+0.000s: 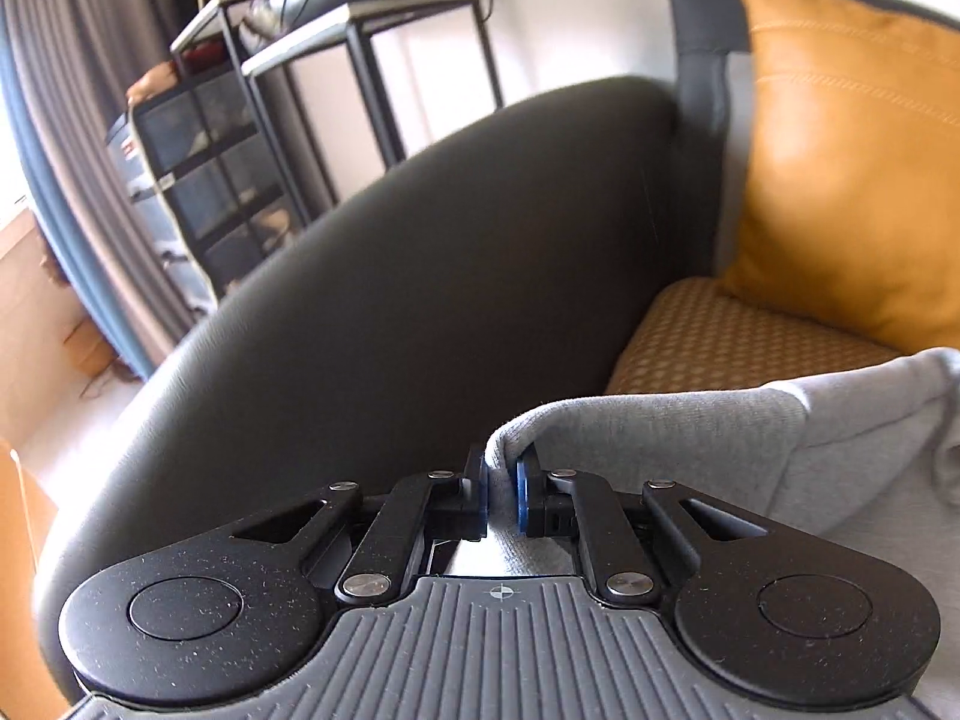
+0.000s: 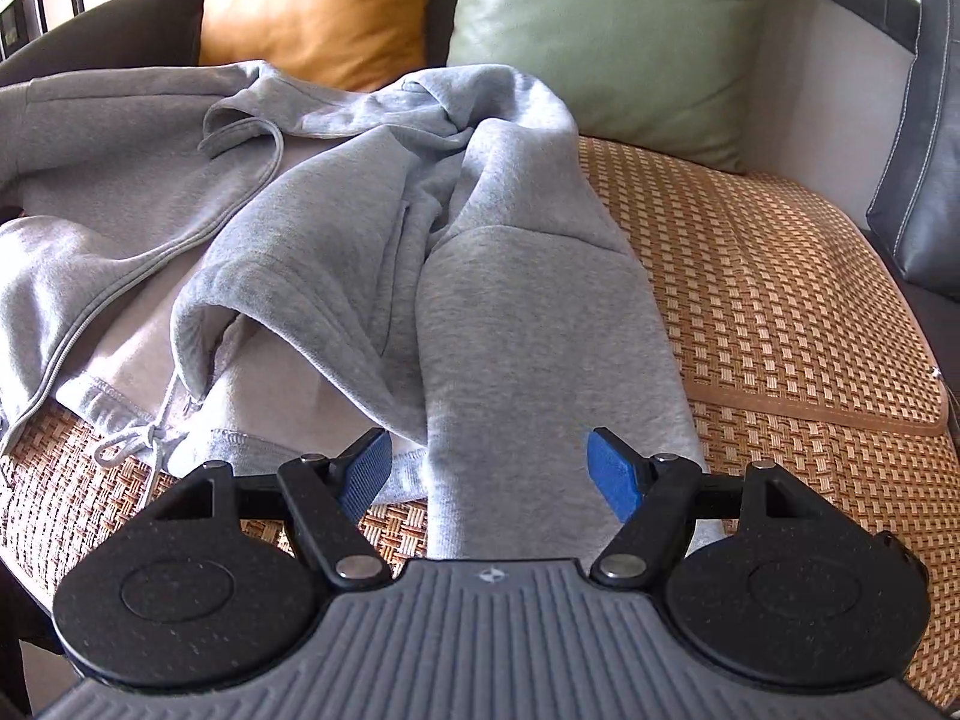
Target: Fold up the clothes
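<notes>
A hoodie (image 1: 690,450) edge is being pinched by the left gripper (image 1: 503,489) for folding (right gripper (image 2: 489,468) gaping, empty, above a sleeve (image 2: 540,324)).

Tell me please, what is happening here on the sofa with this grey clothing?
A person with a gripper in each hand is folding a grey zip-up hoodie that lies crumpled on the woven mat of a sofa. The left gripper is shut on an edge of the hoodie fabric, next to the dark sofa armrest. The right gripper is open, its blue pads on either side of a sleeve, not gripping yet. Orange and green cushions stand behind.
</notes>
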The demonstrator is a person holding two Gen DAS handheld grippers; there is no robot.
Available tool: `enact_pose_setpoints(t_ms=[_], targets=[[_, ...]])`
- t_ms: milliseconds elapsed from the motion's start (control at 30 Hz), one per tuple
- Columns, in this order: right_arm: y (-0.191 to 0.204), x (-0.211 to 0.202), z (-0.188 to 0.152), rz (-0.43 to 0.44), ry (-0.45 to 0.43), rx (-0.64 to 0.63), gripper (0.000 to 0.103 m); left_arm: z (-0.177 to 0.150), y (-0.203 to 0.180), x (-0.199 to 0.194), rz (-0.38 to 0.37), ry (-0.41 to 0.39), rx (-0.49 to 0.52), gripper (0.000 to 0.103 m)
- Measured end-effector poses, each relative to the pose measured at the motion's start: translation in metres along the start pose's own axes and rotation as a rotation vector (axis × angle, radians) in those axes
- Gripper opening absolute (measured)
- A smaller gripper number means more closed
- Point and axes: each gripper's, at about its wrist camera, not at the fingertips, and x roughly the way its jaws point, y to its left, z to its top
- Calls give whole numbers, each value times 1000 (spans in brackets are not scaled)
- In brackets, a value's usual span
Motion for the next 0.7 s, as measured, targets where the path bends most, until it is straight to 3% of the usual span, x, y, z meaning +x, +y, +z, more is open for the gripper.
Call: enact_pose_setpoints(t_ms=[100, 167, 233, 433, 600, 700], targets=[[-1, 3, -2, -7, 15, 3, 76, -15, -6, 32, 30, 50, -21, 7], [-1, 6, -3, -10, 28, 3, 76, -28, -8, 49, 10, 110, -33, 45], [-1, 8, -3, -15, 38, -2, 76, -39, -9, 58, -1, 169, -30, 69], [-7, -4, 11, -32, -14, -3, 76, -35, 20, 31, -136, 168, -66, 77], [-13, -16, 25, -43, -80, 22, 76, -21, 59, -43, -318, 100, -239, 85], [-16, -12, 29, -30, -91, 72, 76, -39, 55, -87, -453, 57, -224, 87]])
